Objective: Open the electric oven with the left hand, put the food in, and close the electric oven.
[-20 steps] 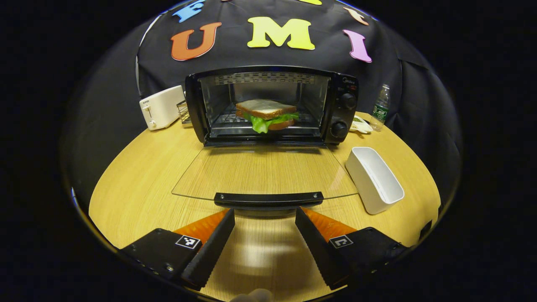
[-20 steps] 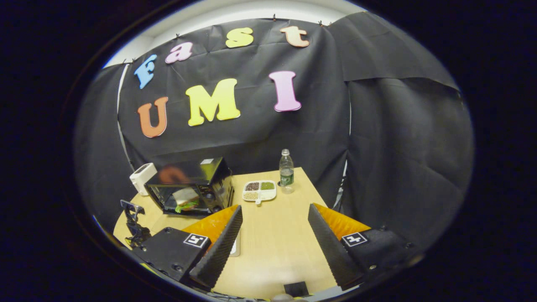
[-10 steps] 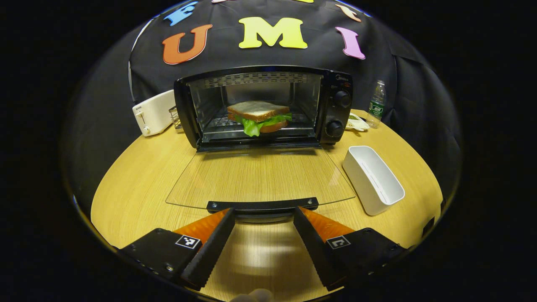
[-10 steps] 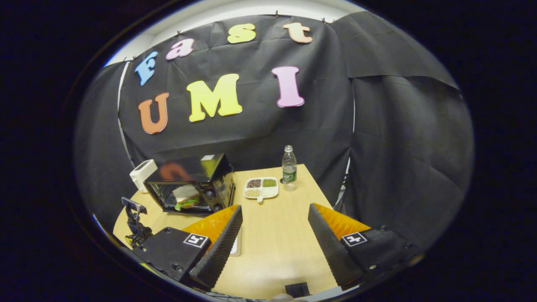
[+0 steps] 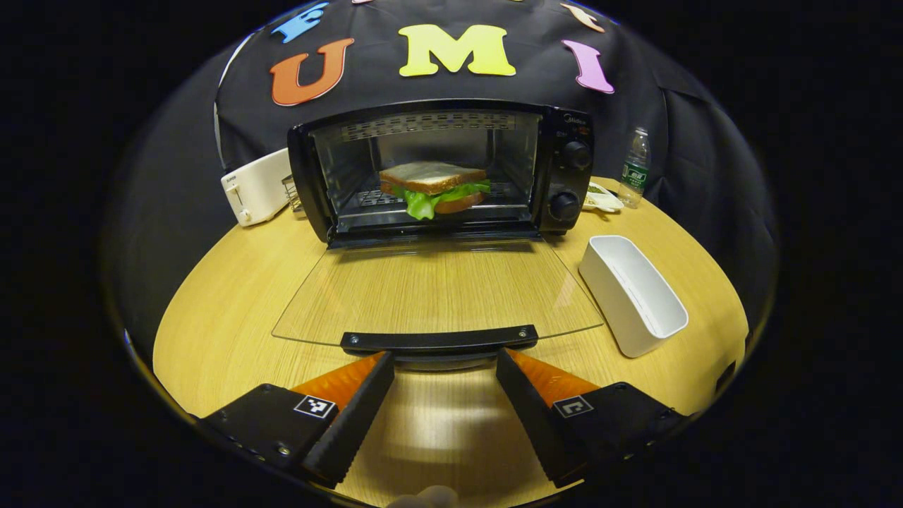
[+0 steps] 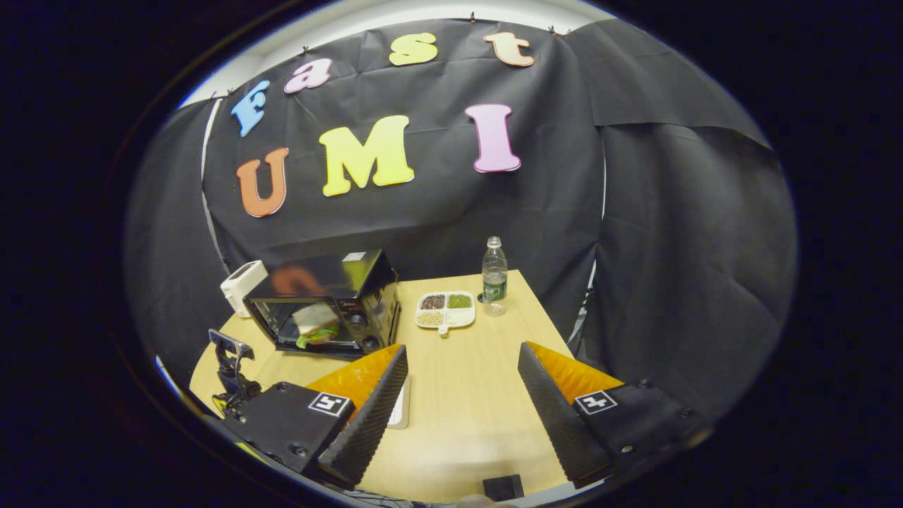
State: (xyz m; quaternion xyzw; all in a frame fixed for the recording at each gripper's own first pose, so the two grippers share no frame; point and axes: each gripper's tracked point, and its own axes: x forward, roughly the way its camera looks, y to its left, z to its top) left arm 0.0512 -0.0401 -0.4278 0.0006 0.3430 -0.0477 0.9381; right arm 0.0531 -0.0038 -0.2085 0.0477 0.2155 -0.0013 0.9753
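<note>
The black electric oven (image 5: pixel 441 169) stands at the back of the round wooden table with its glass door (image 5: pixel 437 289) folded down flat. A sandwich (image 5: pixel 432 187) with lettuce rests on the rack inside. My left gripper (image 5: pixel 443 361) is open, with its fingertips just short of the door's black handle (image 5: pixel 439 341) and nothing between them. My right gripper (image 6: pixel 462 351) is open and empty, high above the table to the oven's right. From there I see the oven (image 6: pixel 331 300), the sandwich (image 6: pixel 314 328) and the left gripper (image 6: pixel 229 363) in front of the door.
A white rectangular container (image 5: pixel 633 293) lies right of the open door. A white toaster (image 5: pixel 255 185) stands left of the oven. A water bottle (image 6: pixel 494 275) and a divided dish of grains (image 6: pixel 444 309) sit at the back right.
The left gripper has crept slightly closer to the door handle and drifted a little. The right gripper view has shifted slightly. The door stays down and the sandwich has not moved.
</note>
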